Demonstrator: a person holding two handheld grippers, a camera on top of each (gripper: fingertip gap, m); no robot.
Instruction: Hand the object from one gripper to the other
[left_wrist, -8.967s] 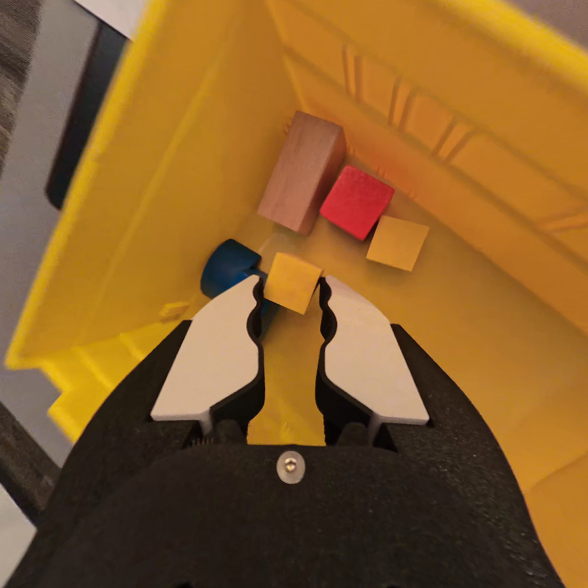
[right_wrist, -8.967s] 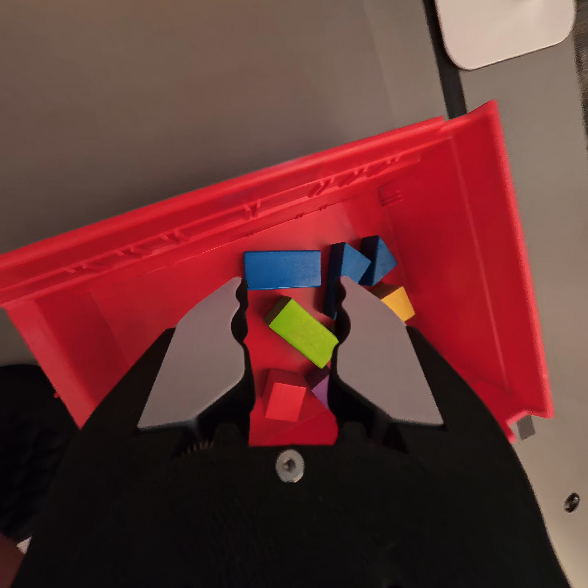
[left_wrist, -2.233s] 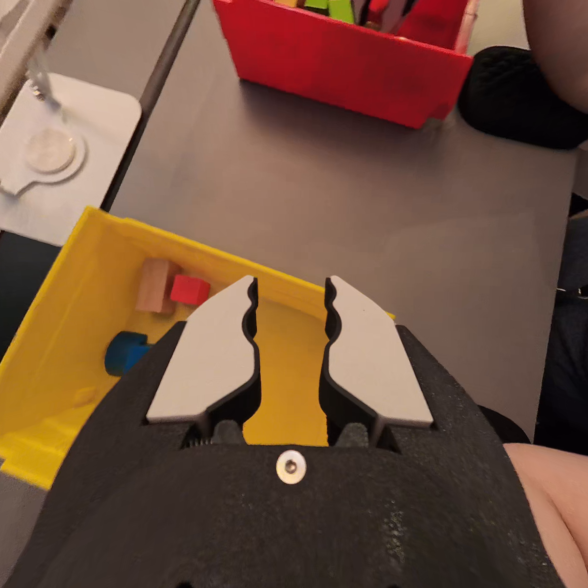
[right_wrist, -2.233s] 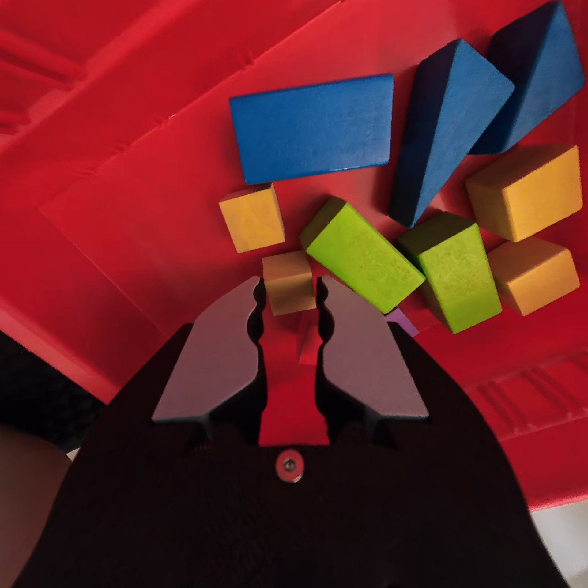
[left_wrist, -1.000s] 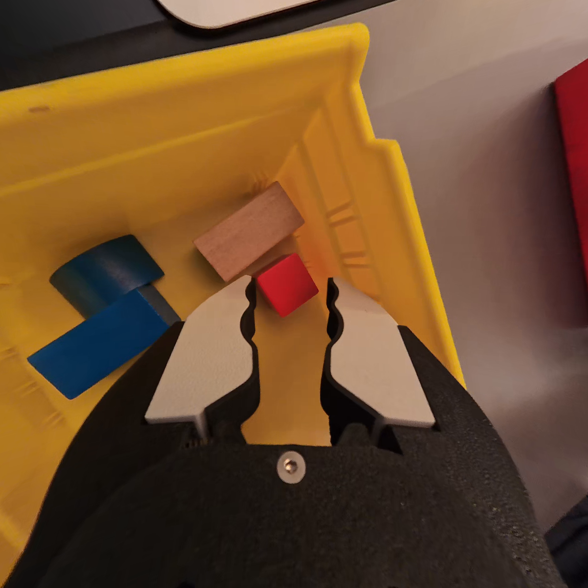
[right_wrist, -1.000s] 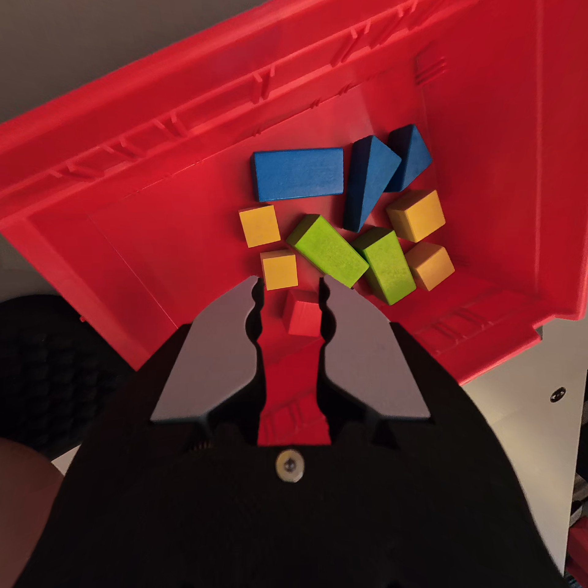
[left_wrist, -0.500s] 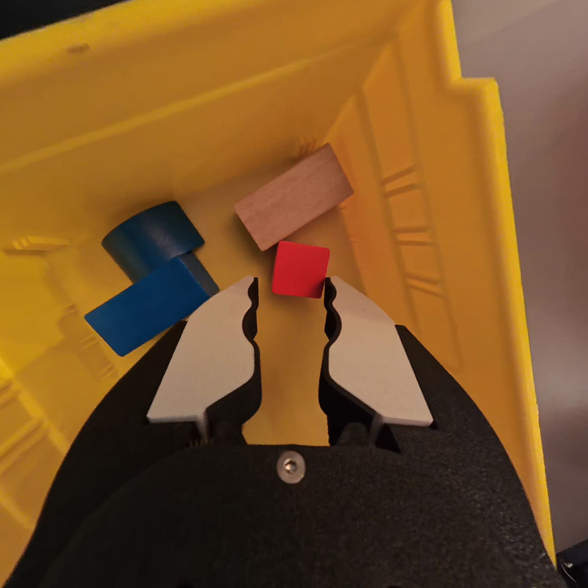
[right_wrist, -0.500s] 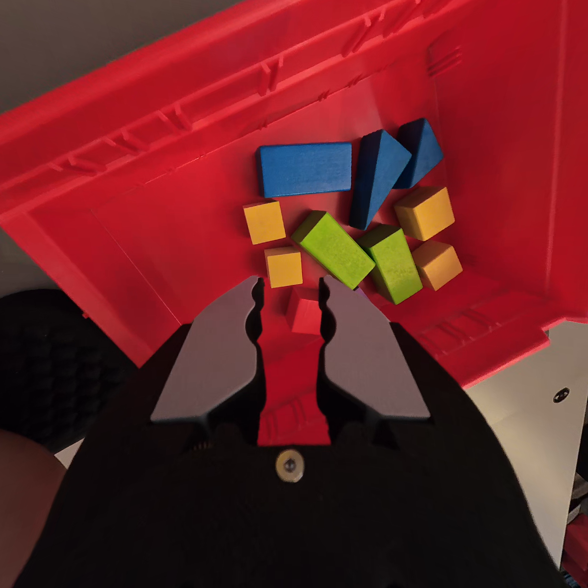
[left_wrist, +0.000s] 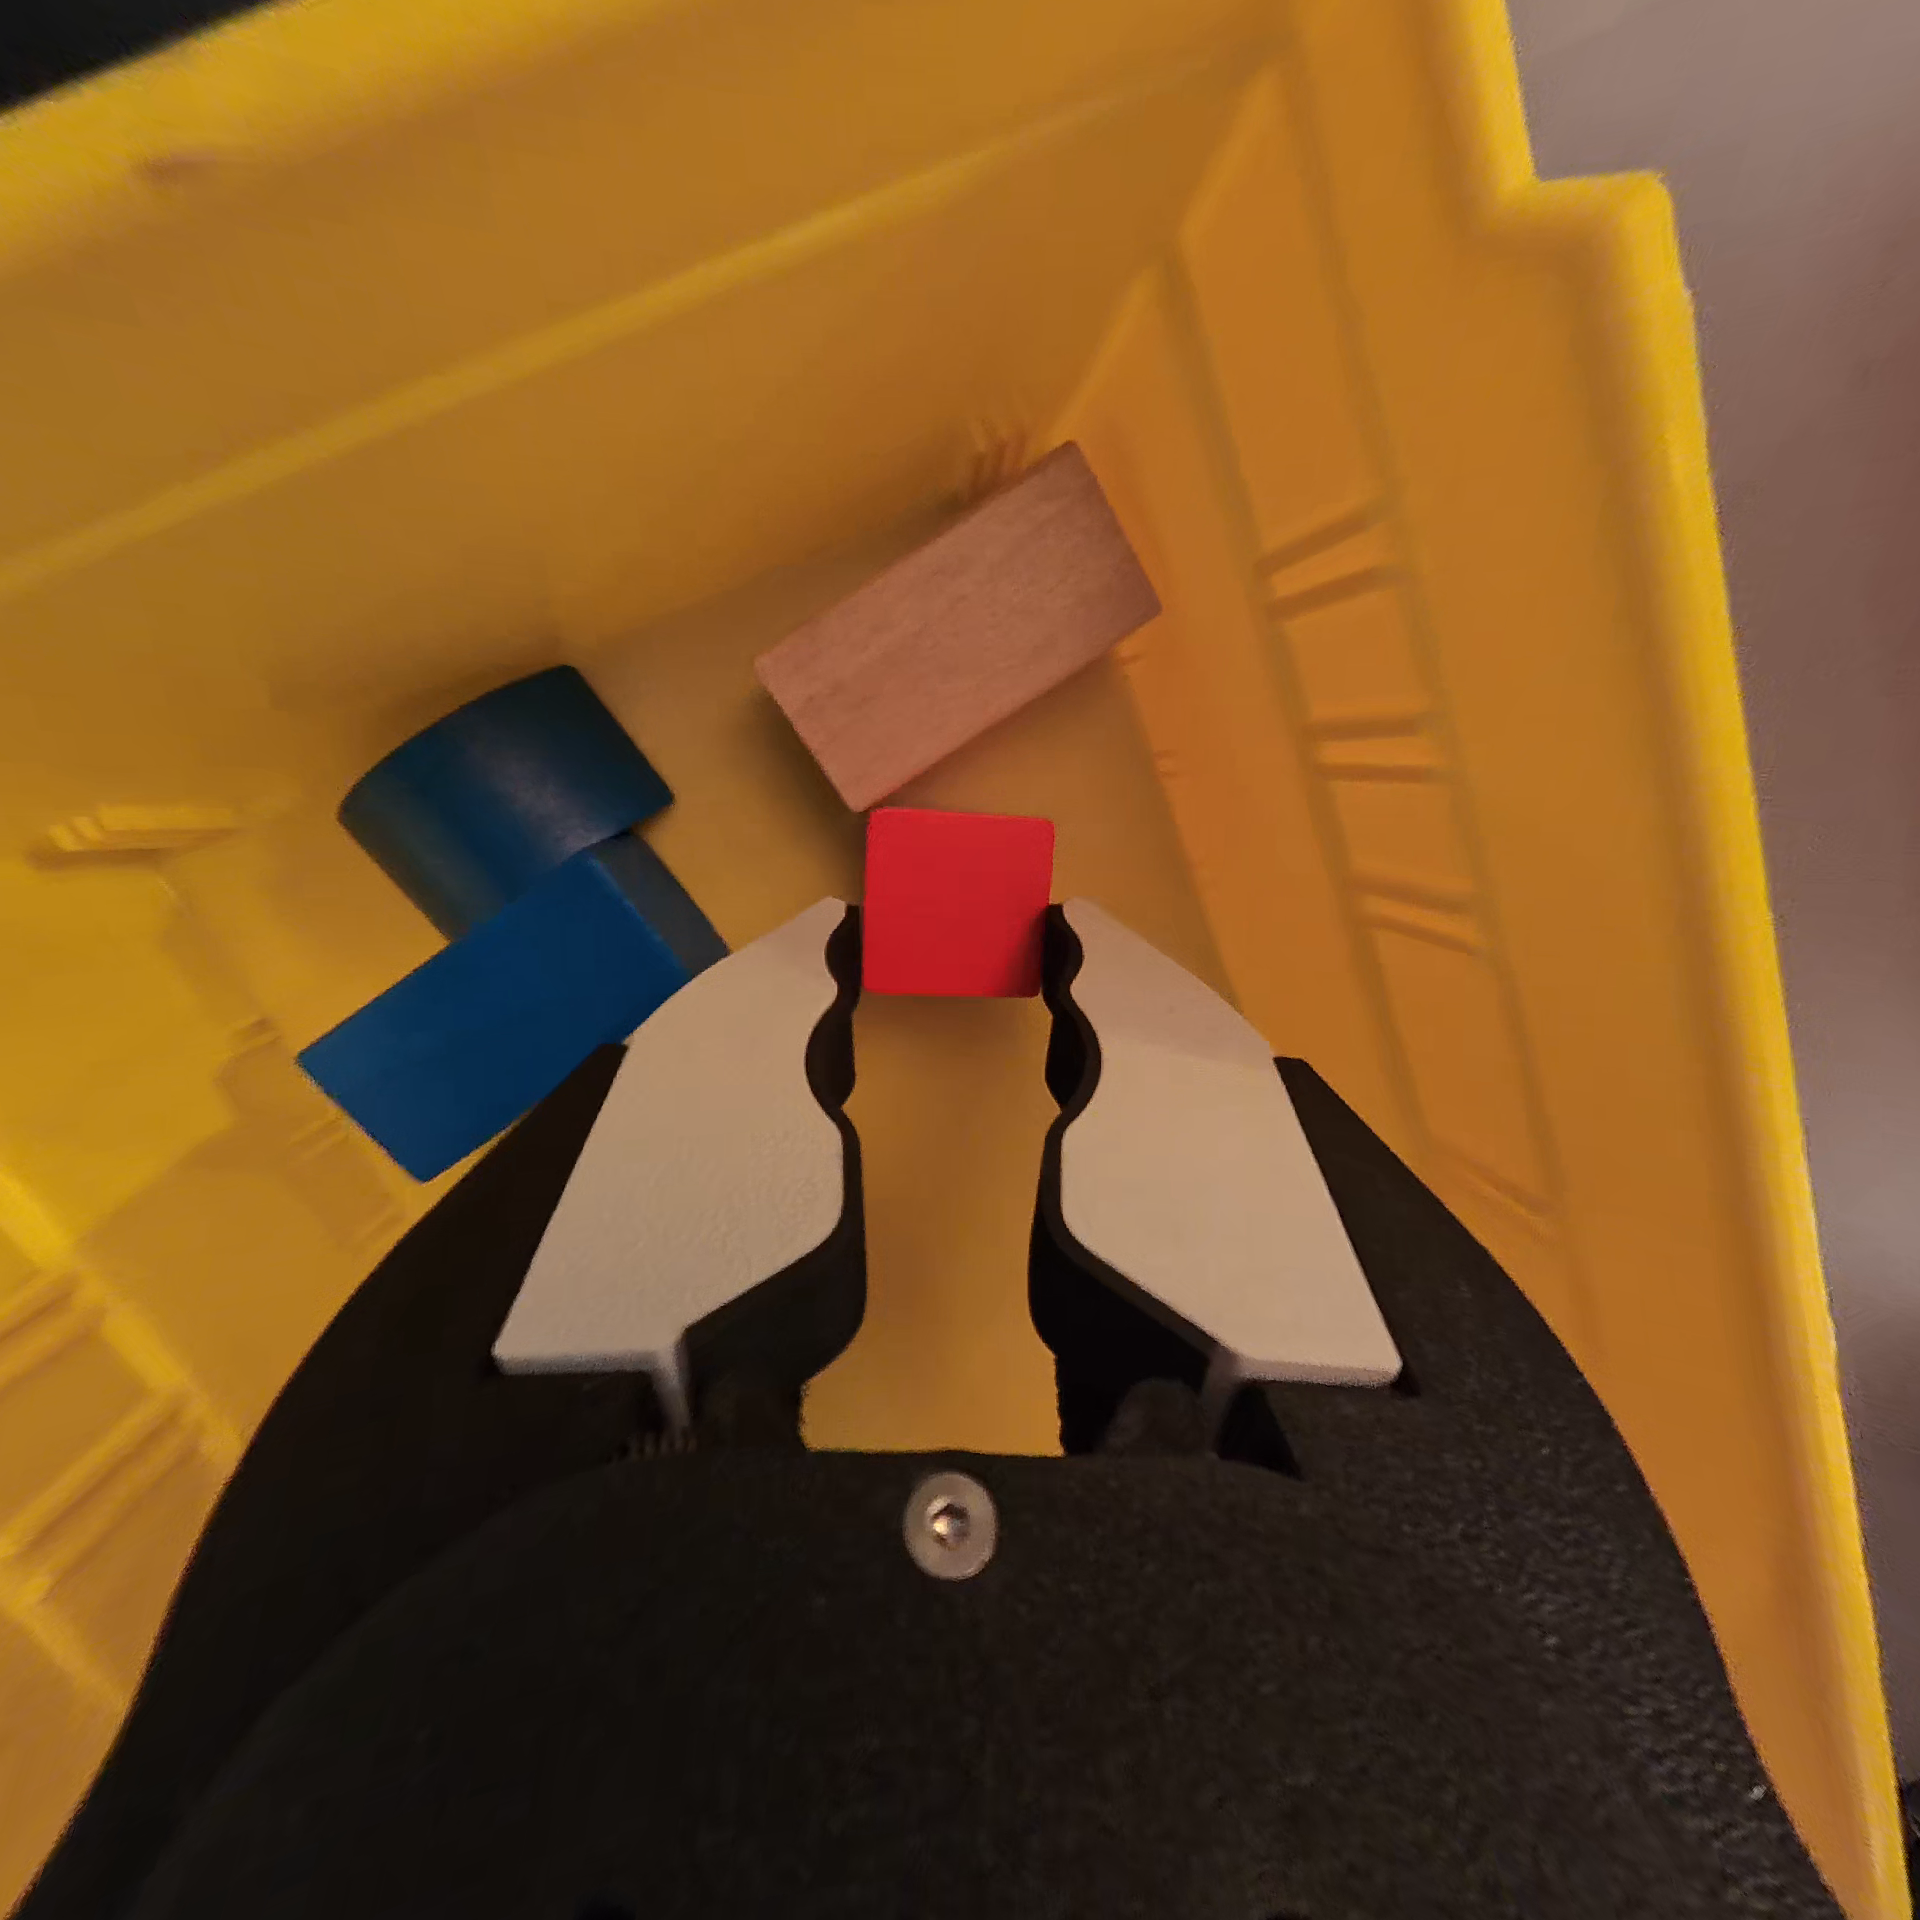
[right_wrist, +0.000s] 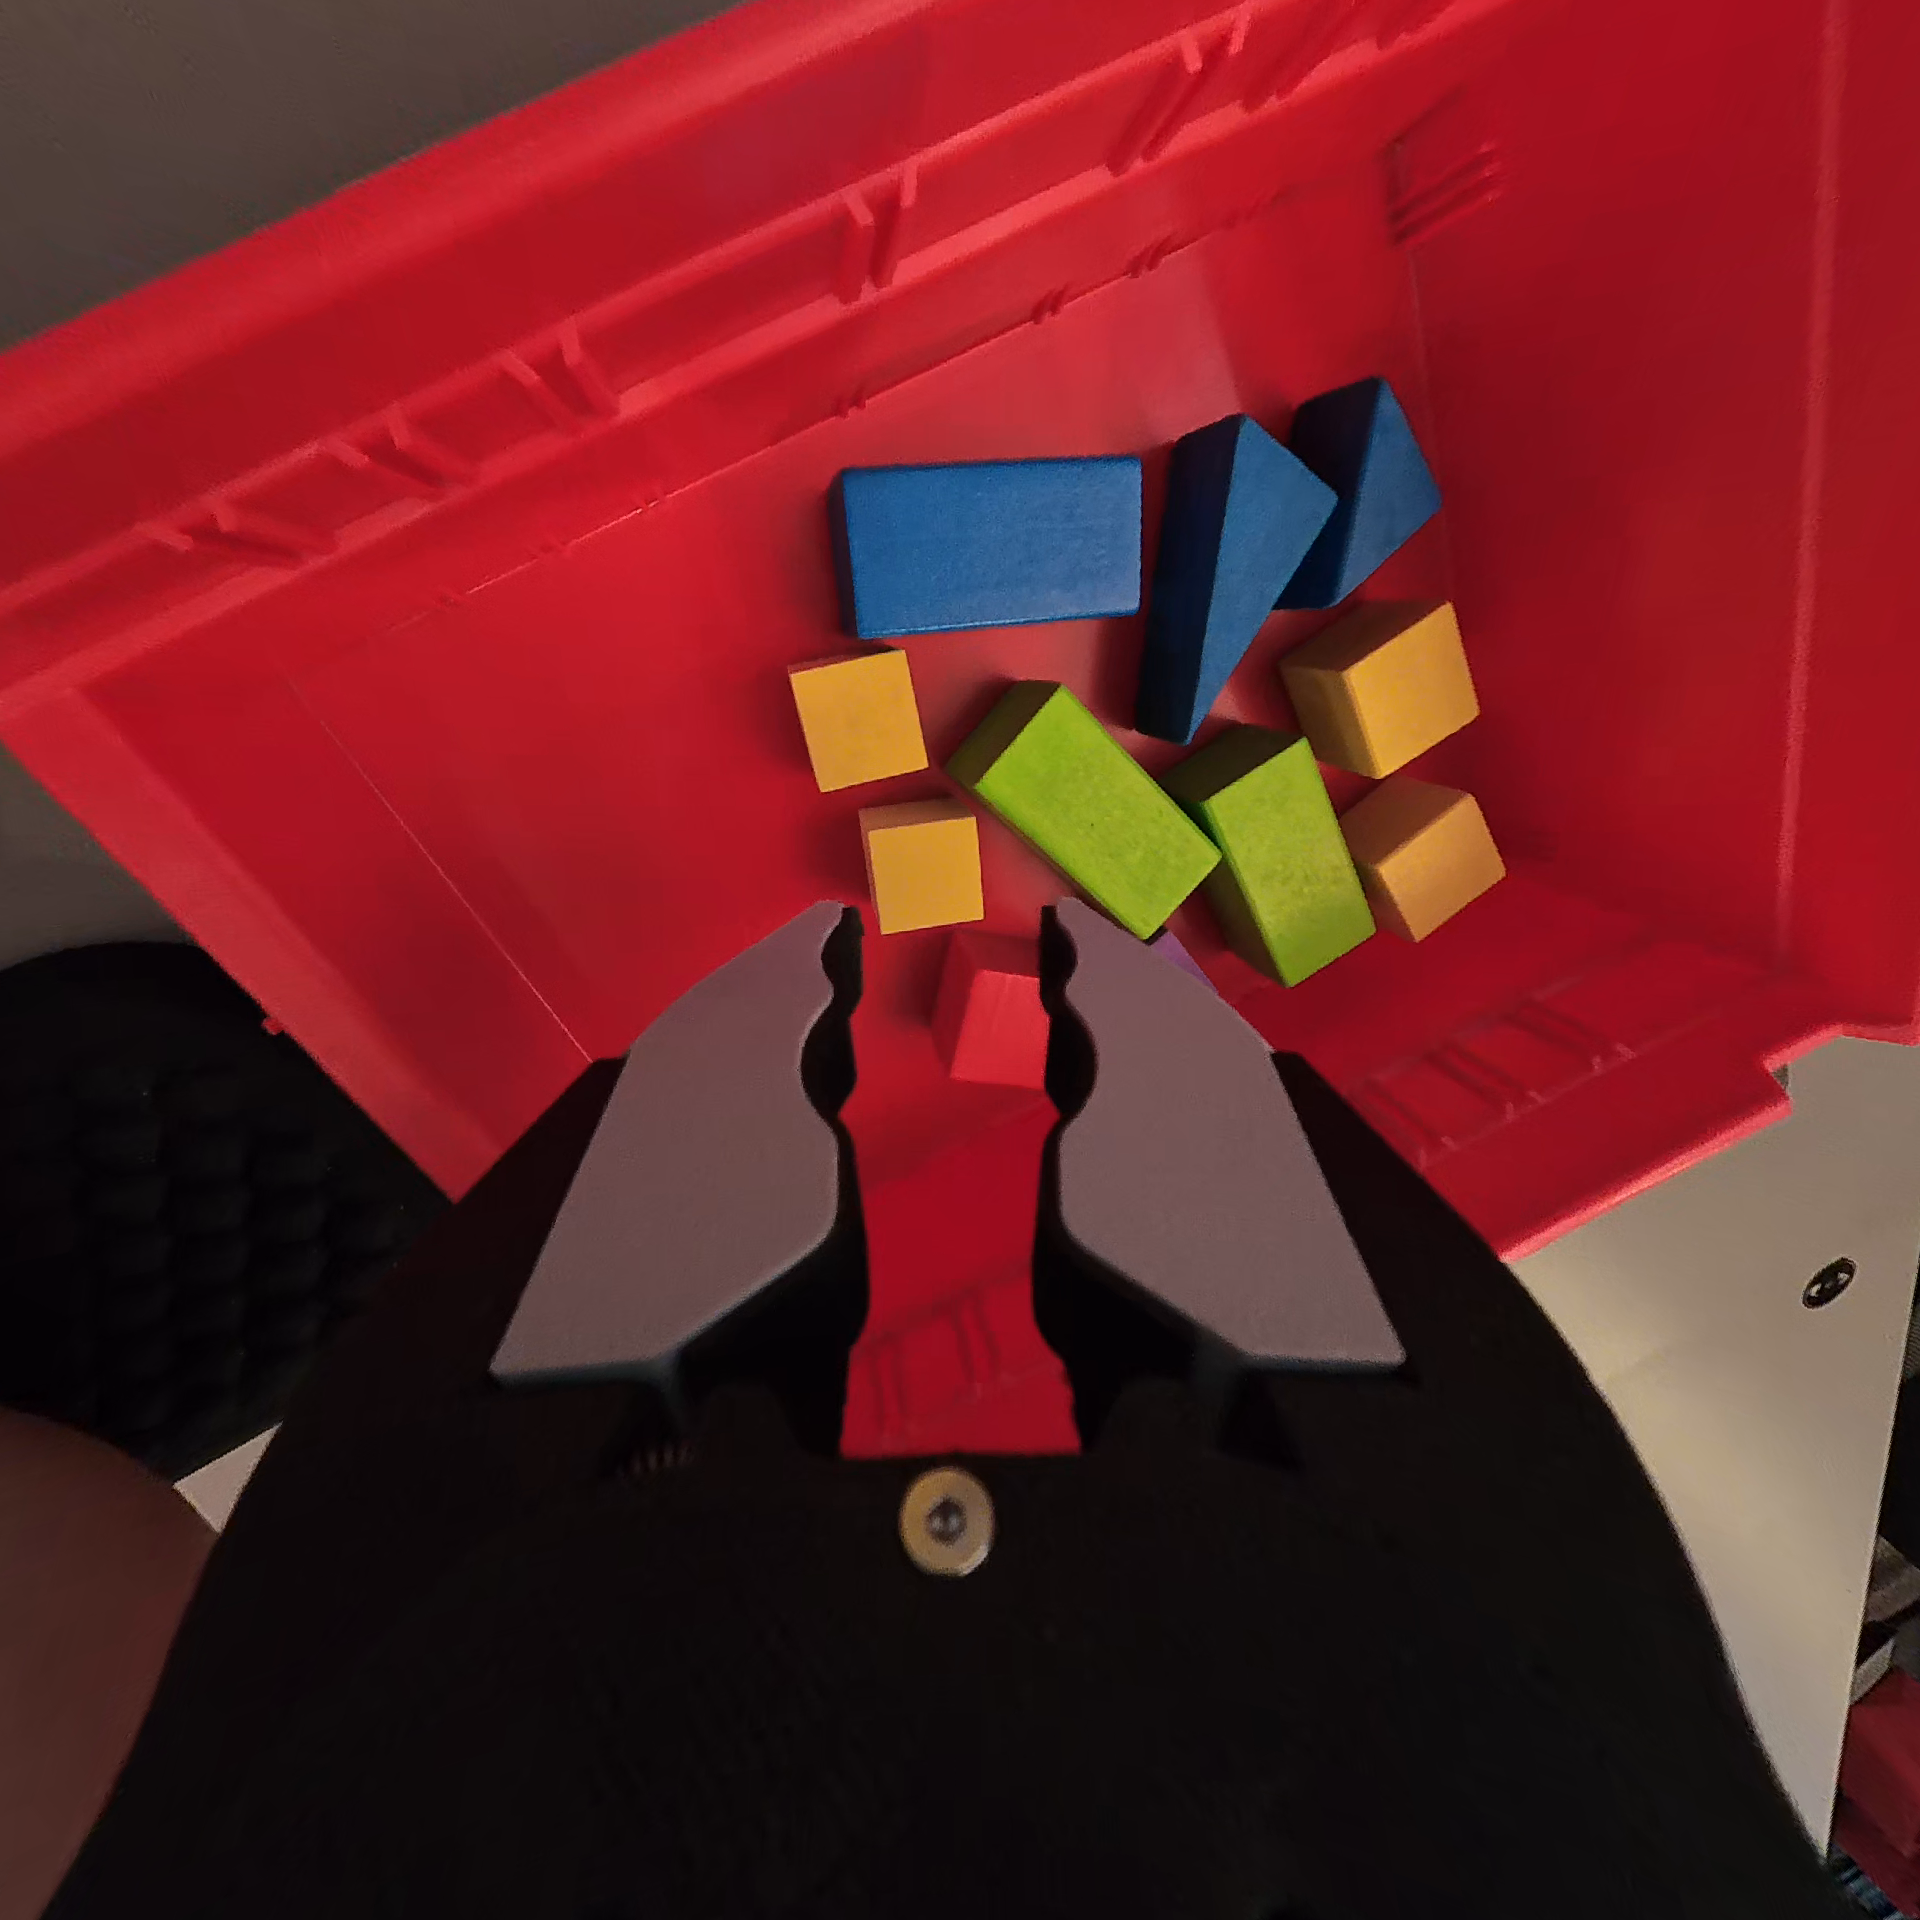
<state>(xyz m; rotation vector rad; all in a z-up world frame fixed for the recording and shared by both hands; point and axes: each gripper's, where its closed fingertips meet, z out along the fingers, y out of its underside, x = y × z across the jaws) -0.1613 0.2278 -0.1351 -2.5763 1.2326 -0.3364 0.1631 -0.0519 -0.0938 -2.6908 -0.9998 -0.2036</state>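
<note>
In the left wrist view, my left gripper (left_wrist: 951, 914) is down inside the yellow bin (left_wrist: 520, 364). Its fingertips press on both sides of a small red cube (left_wrist: 956, 894), which sits square between them. In the right wrist view, my right gripper (right_wrist: 951, 920) is open and empty, held above the red bin (right_wrist: 468, 582). Another red cube (right_wrist: 992, 1013) lies on the bin floor, seen through the gap between the fingers. Two yellow cubes (right_wrist: 857, 717) lie just beyond the fingertips.
The yellow bin also holds a plain wooden block (left_wrist: 961, 623), a blue half-round piece (left_wrist: 499, 779) and a blue block (left_wrist: 488, 1018). The red bin holds blue blocks (right_wrist: 987, 545), green blocks (right_wrist: 1086, 805), orange cubes (right_wrist: 1382, 686) and a purple piece (right_wrist: 1179, 951).
My left gripper has moved forward onto the red cube and narrowed on it; the cube has turned square to the fingers. My right gripper has hardly moved above the red bin.
</note>
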